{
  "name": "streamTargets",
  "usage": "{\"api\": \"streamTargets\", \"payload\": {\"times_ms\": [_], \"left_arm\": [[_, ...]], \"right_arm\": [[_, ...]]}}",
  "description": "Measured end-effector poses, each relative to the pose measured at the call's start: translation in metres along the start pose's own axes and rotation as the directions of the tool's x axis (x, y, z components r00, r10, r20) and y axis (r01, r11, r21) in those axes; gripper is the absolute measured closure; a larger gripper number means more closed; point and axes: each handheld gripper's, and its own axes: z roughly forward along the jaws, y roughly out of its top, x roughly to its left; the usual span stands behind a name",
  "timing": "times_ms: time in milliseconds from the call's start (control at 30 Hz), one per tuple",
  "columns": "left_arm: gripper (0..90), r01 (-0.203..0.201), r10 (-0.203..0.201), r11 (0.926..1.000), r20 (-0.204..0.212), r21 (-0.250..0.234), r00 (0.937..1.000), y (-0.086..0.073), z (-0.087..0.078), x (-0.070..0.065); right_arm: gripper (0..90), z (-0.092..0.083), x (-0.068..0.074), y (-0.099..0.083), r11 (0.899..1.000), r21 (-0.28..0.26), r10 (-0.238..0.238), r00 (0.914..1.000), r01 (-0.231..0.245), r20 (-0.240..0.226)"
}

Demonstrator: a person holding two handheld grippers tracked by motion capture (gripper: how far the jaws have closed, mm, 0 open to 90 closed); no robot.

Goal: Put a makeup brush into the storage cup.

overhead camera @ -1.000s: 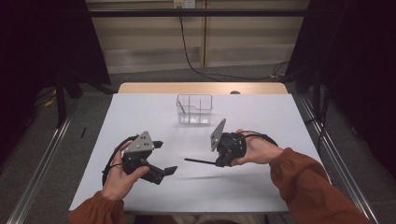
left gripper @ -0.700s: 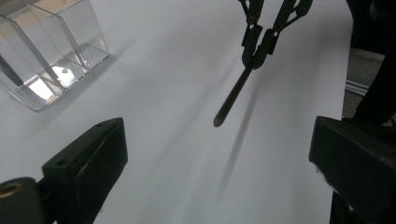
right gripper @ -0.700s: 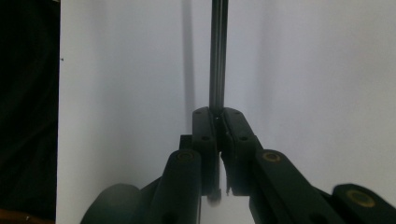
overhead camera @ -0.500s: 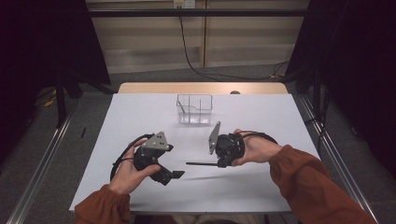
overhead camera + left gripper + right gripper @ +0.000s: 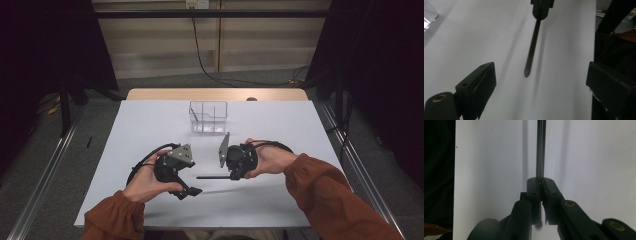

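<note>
The left gripper [image 5: 192,190], spread and just closing slightly with nothing between its jaws, has slid right toward the rod [image 5: 212,176] pinched level above the tabletop [image 5: 150,125] by the right gripper [image 5: 231,175], likely a handover.

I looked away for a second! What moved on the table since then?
The left claw slid right, toward the tip of the thin black stick, and its jaws have just been closing a little, with nothing between them. The right claw stayed put, shut on the stick. The clear box didn't move.
</note>
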Motion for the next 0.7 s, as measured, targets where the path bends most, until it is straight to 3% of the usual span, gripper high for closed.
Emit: {"api": "streamTargets", "payload": {"times_ms": [100, 233, 267, 300, 400, 467, 700], "left_arm": [[9.5, -0.012, 0.011, 0.9992, 0.029, 0.039, 0.9995, 0.002, 0.001, 0.002], [10.1, -0.012, 0.013, 0.9966, -0.008, 0.081, 0.9999, 0.003, 0.007, 0.002], [14.5, -0.007, 0.008, 0.9967, -0.016, 0.080, 0.9998, 0.003, 0.008, 0.002], [16.3, -0.005, 0.004, 0.9959, 0.008, 0.090, 1.0000, 0.003, 0.009, 0.003], [20.3, -0.004, 0.003, 0.9946, 0.009, 0.104, 1.0000, 0.004, 0.013, 0.003], [29.9, -0.006, 0.003, 0.9939, 0.034, 0.111, 0.9994, 0.005, 0.014, 0.004], [52.3, -0.001, -0.002, 0.9903, 0.020, 0.139, 0.9998, 0.011, 0.020, 0.008]], "right_arm": [[84.0, 0.000, 0.001, 0.000, 1.000, 0.004, -0.002, 1.0000, 0.002, -0.001], [84.0, 0.001, 0.001, 0.001, 1.000, -0.010, -0.008, 1.0000, 0.008, -0.003], [84.0, 0.001, 0.001, 0.001, 1.000, -0.007, -0.011, 0.9999, 0.011, -0.005], [84.0, 0.001, 0.002, 0.002, 1.000, -0.005, -0.009, 0.9999, 0.009, -0.007], [84.0, 0.002, 0.003, 0.003, 1.000, -0.011, -0.019, 0.9998, 0.019, -0.007], [84.0, 0.003, 0.004, 0.004, 1.000, -0.014, -0.021, 0.9997, 0.021, -0.010], [84.0, 0.006, 0.005, 0.005, 0.999, -0.017, -0.030, 0.9994, 0.029, -0.019]]}}
